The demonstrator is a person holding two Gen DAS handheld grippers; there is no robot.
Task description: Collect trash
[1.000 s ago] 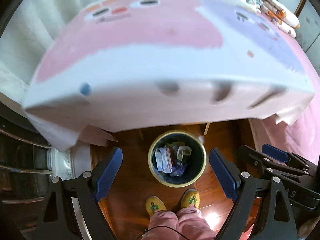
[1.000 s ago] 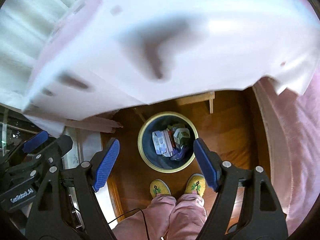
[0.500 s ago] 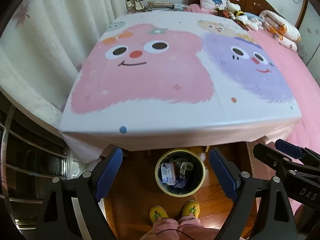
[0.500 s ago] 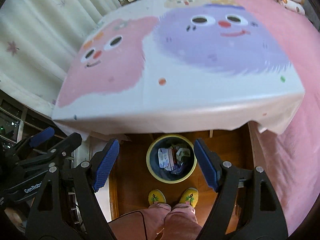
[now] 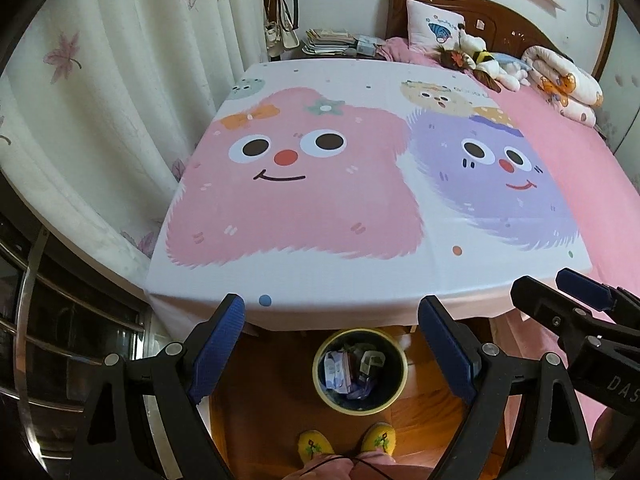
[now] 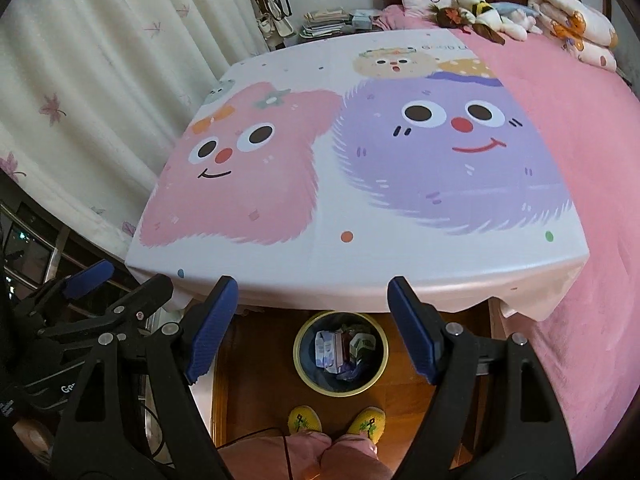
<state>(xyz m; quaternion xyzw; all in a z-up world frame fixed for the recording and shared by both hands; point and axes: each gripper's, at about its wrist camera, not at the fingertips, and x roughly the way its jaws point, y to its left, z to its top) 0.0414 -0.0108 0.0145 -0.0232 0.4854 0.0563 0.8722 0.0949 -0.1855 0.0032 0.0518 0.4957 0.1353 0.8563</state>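
A round bin (image 5: 398, 376) (image 6: 308, 376) with a yellow rim stands on the wooden floor at the foot of the bed. Inside it lie wrappers and crumpled packets (image 5: 338, 372) (image 6: 329, 350). My left gripper (image 5: 332, 344) hangs open high above the bin, nothing between its blue pads. My right gripper (image 6: 310, 320) is open too, likewise empty. Each gripper shows at the edge of the other's view. The cartoon sheet (image 5: 320, 184) (image 6: 360, 160) on the bed shows no loose trash.
The bed's front edge overhangs the bin. Yellow slippers (image 5: 348, 444) (image 6: 336, 420) and pink trousers of the person stand just behind the bin. A curtain (image 5: 100, 100) hangs at the left. Plush toys (image 5: 480, 60) and a rolled quilt (image 5: 560, 84) lie by the headboard.
Both grippers have risen and tilted up from close over the bed's edge. The whole bed top is now in sight and the bin looks smaller. Both stay open.
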